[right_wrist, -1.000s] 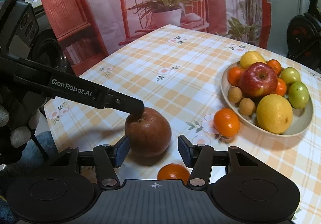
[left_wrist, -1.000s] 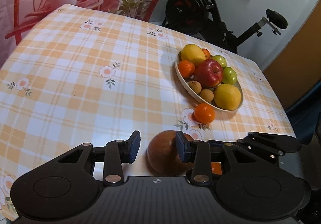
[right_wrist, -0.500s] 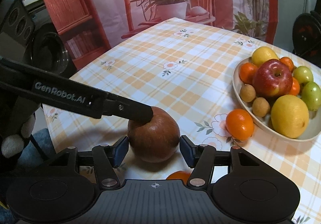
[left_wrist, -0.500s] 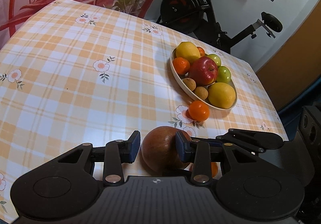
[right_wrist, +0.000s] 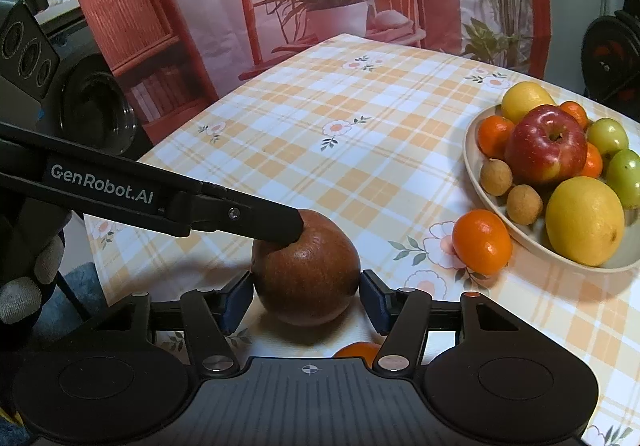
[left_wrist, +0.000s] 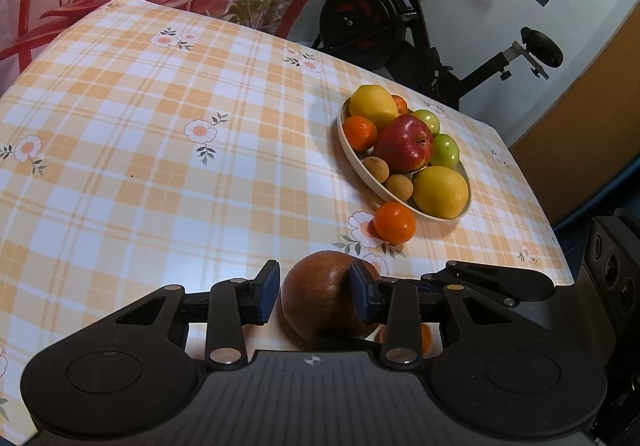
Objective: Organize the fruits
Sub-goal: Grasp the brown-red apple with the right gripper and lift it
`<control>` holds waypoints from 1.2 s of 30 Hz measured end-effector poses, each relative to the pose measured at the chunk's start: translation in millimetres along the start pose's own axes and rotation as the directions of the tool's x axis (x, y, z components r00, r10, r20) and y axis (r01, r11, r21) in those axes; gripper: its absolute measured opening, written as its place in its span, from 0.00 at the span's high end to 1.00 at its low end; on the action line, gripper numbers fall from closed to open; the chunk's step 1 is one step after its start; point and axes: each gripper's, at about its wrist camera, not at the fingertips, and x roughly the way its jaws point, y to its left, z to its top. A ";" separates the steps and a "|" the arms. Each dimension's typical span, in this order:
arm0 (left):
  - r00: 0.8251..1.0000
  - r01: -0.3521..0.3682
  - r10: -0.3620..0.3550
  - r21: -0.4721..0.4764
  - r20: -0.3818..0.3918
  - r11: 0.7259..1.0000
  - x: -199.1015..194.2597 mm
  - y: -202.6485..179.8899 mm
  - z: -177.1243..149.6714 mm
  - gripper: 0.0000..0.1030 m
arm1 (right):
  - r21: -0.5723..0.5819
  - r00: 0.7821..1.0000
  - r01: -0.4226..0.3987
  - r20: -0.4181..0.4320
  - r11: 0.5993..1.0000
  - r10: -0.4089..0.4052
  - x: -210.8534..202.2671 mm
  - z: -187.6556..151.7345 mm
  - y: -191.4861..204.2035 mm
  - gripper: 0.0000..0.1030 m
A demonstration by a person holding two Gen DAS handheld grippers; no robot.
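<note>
The brown fruit is sitting on the bench between the spread right claw; the left claw, also spread, is touching it. A tangerine is lying beside the crowded bowl.

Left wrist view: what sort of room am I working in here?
Most likely a room in a home, used for dining and exercise: a table with a checked floral tablecloth, a bowl of fruit on it, and an exercise bike behind.
</note>
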 end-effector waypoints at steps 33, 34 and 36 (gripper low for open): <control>0.996 0.045 -0.065 0.315 0.053 0.948 43.2 -146.7 83.3 0.61 | 0.165 0.929 0.124 0.328 0.978 -0.173 -97.4 9.6 -120.6 0.47; 0.997 0.044 -0.064 0.327 0.050 0.944 48.7 -152.2 86.4 0.61 | 0.173 0.926 0.129 0.331 0.976 -0.181 -97.8 9.7 -125.9 0.47; 0.997 0.043 -0.061 0.346 0.041 0.937 57.2 -160.8 91.8 0.61 | 0.190 0.921 0.139 0.335 0.972 -0.197 -98.0 10.2 -139.6 0.47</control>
